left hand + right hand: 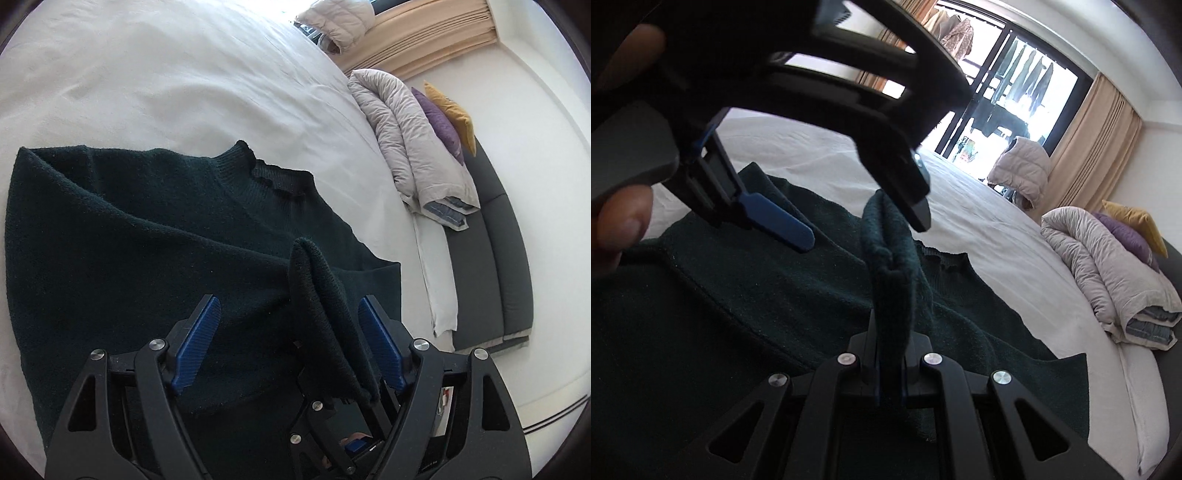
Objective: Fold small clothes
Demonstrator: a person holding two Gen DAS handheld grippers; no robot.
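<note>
A dark green knit sweater [140,236] lies spread on the white bed [166,74], collar [277,177] toward the far side. My left gripper [290,310] is open, its blue pads [197,343] either side of a raised fold of the sweater [325,295] without pinching it. My right gripper [890,347] is shut on that same fold [890,266] and holds it up off the garment. The left gripper also shows in the right wrist view [864,221], open just above the fold, with the person's fingers on its handle.
A rolled grey duvet [413,140] lies at the bed's right edge, with purple [439,122] and yellow [454,110] cushions on a dark bench [491,258]. Beige curtains [1097,147] and a glass door [1008,92] stand beyond the bed.
</note>
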